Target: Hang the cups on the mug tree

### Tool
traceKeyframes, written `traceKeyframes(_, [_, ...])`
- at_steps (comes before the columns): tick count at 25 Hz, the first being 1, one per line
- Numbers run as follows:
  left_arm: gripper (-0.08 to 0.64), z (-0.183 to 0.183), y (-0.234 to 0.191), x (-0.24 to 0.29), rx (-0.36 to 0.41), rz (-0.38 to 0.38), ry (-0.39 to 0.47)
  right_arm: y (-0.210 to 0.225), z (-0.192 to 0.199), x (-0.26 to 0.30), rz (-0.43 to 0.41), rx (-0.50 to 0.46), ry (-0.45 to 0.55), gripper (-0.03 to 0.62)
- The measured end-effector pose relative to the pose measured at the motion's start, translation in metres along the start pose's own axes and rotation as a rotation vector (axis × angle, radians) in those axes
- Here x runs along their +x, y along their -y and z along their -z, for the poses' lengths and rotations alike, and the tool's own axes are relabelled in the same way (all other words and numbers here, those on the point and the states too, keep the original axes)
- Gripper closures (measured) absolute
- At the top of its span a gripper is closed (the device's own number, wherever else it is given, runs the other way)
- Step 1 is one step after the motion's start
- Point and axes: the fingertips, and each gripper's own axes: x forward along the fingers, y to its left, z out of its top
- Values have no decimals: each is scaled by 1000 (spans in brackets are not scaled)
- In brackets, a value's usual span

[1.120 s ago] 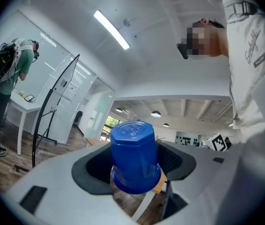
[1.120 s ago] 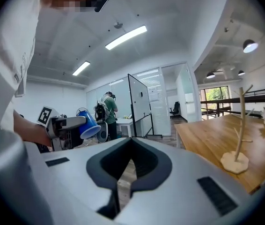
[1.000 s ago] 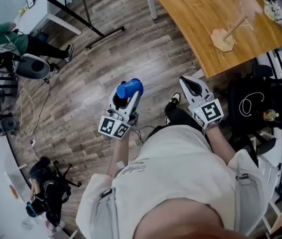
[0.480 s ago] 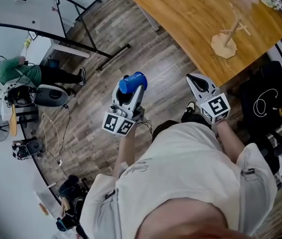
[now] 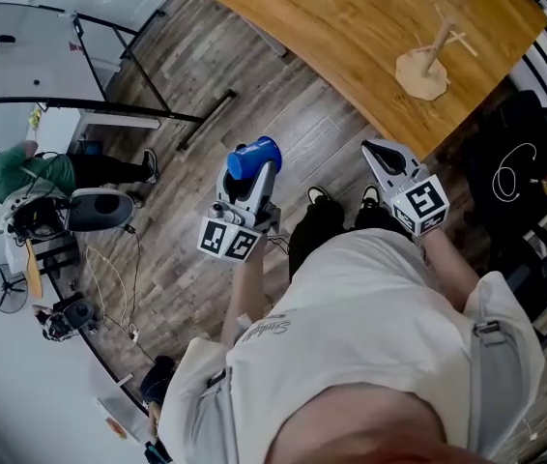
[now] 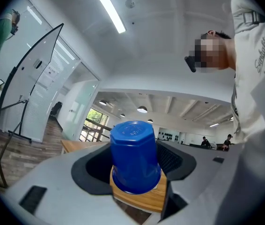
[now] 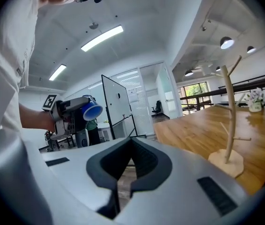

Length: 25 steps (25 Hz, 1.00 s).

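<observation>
My left gripper is shut on a blue cup, held over the wood floor left of my body. In the left gripper view the blue cup sits bottom-up between the jaws. My right gripper is shut with nothing in it, just short of the table's near edge. The wooden mug tree stands on the table with bare pegs. From the right gripper view I see the mug tree at right and the left gripper with the cup at left.
A whiteboard on a black stand stands at upper left. A seated person in green is at far left with gear and cables on the floor. Black bags and a chair crowd the right side by the table.
The view has swung: table and tree slid up and left, the person in green dropped lower. Both grippers keep their places in view, and the blue cup stays held.
</observation>
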Motion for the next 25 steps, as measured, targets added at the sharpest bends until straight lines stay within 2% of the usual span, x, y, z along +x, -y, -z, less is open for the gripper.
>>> traceKeyframes(3, [268,1,-16,9,-16,18,10,2,3,11,22,4,-12,597])
traceKeyframes(7, [268,0,-39,23,-40,78,15,3,-13,36,45,-36,-16,597])
traceKeyframes(11, [268,-11,-58,49,-28,190,-3,12,-42,68,114,-53,1,597])
traceKeyframes(15, [268,-22,-86,68,-71,304,-20,5,-69,110,170,-75,15,597])
traceKeyframes(20, [268,-23,-102,100,-107,461,-48,19,-82,128,314,-96,29,597])
traceKeyframes(25, [268,-19,-107,124,-132,604,-84,34,-87,116,489,-114,50,597])
